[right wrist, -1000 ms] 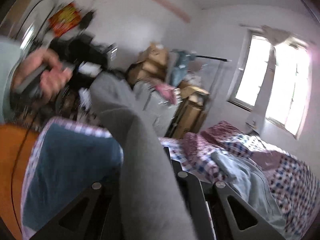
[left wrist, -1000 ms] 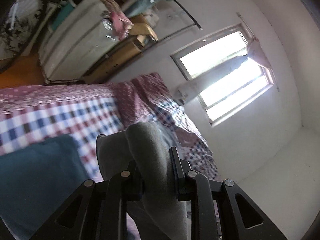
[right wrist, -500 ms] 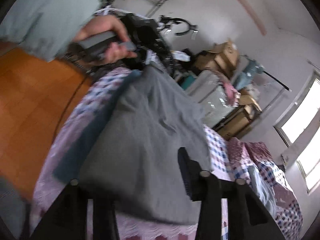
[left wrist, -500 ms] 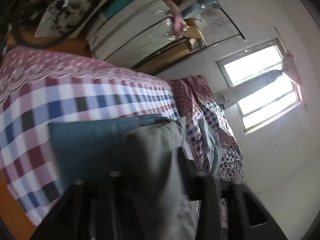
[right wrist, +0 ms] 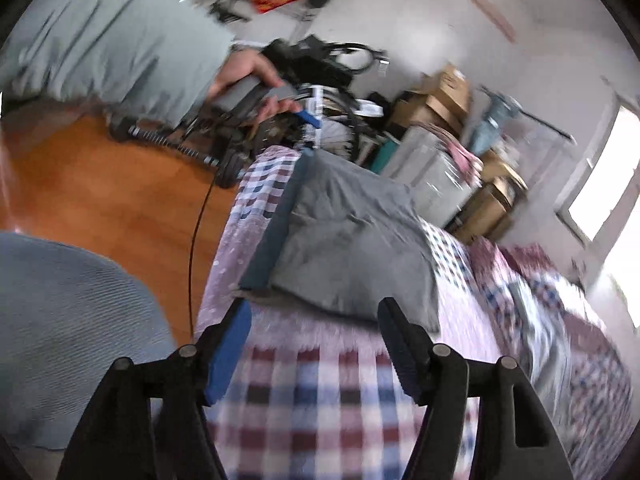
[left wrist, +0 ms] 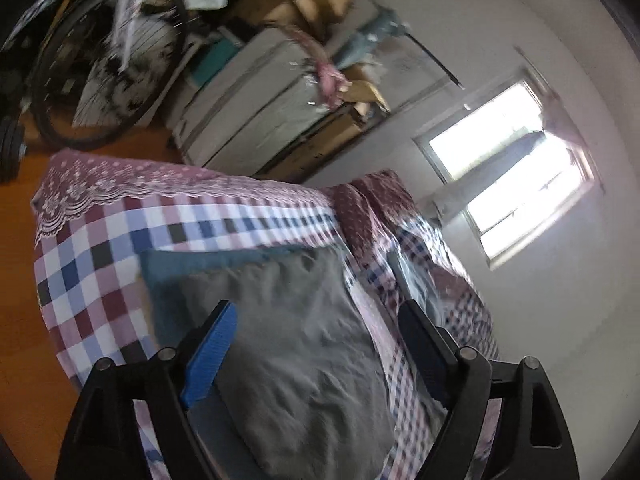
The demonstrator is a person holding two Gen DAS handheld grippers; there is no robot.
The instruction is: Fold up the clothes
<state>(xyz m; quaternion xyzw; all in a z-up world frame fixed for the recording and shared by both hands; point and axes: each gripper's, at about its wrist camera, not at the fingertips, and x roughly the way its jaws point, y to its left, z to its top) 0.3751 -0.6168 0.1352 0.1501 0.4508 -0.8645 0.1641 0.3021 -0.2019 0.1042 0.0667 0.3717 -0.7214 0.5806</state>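
Two grippers stand with jaws spread and nothing between them. Ahead of the left gripper [left wrist: 316, 340], the folded grey garment [left wrist: 304, 344] lies flat just beyond its blue pads [left wrist: 208, 356], resting on a folded teal garment [left wrist: 172, 276] that shows past its left and far edges. From the right gripper [right wrist: 316, 344], the same grey garment [right wrist: 352, 240] sits a little further ahead, with the person's hand [right wrist: 248, 80] holding the left tool beyond it.

The likeliest trouble, by judgement, is the stack: the grey piece sits askew on the teal one and near the bed's edge, so a careless brush from either gripper could drag it crooked or open the fold. Its soft cloth would catch on a pad easily.

The bed [left wrist: 100, 240] wears a checked cover with a lace border. To its left is orange wooden floor [right wrist: 100, 200]; beyond are a bicycle wheel [left wrist: 104, 76], stacked cardboard boxes [right wrist: 440, 96] and, at right, a bright window [left wrist: 516, 168].
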